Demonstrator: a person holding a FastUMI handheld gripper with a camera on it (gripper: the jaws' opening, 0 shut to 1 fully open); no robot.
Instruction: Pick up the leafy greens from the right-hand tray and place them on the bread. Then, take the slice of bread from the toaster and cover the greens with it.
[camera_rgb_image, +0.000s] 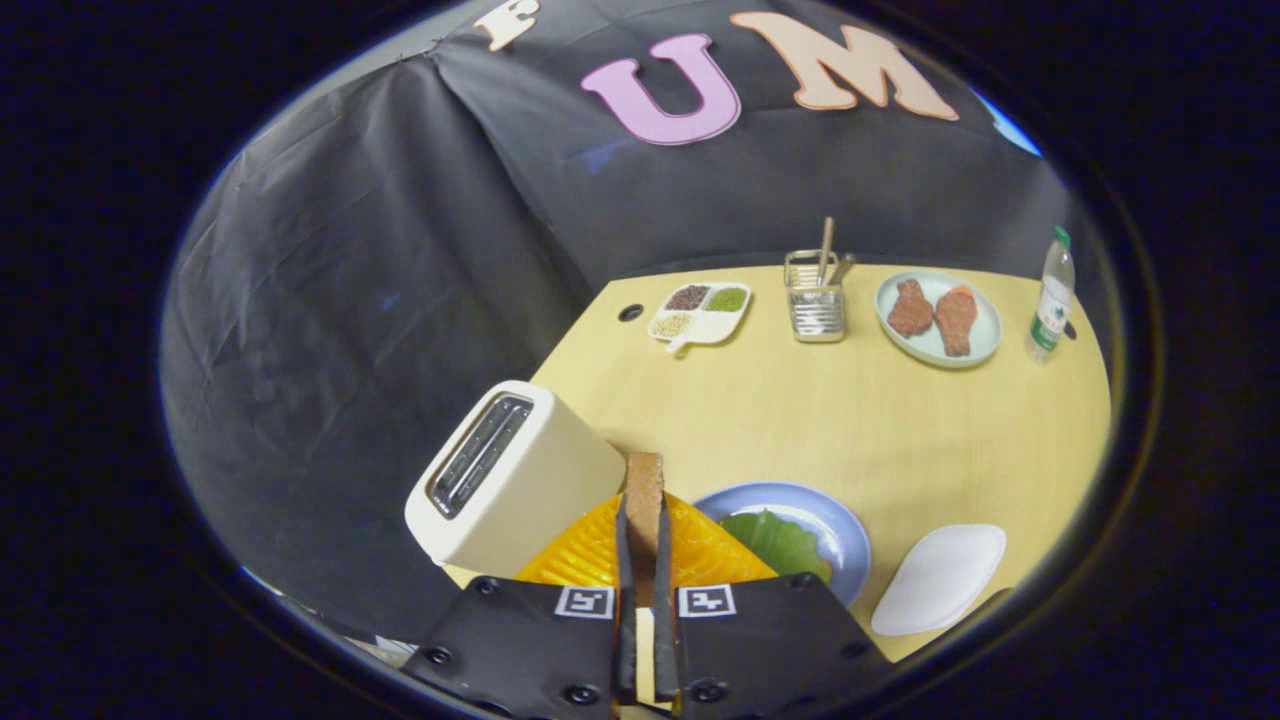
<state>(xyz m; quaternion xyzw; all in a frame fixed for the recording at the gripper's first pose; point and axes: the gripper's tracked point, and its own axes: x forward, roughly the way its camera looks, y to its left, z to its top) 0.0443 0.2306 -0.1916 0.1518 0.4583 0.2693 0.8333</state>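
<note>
On the table (860, 430) the toaster (510, 480) stands just left of the gripper (643, 530), whose fingers pinch a bread slice (644, 490) edge-up, while the greens (775, 540) lie on the blue plate (845, 540).

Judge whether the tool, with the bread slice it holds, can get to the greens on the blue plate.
Probably yes: the tool grips the bread slice, and the greens lie uncovered just beside it.
</note>
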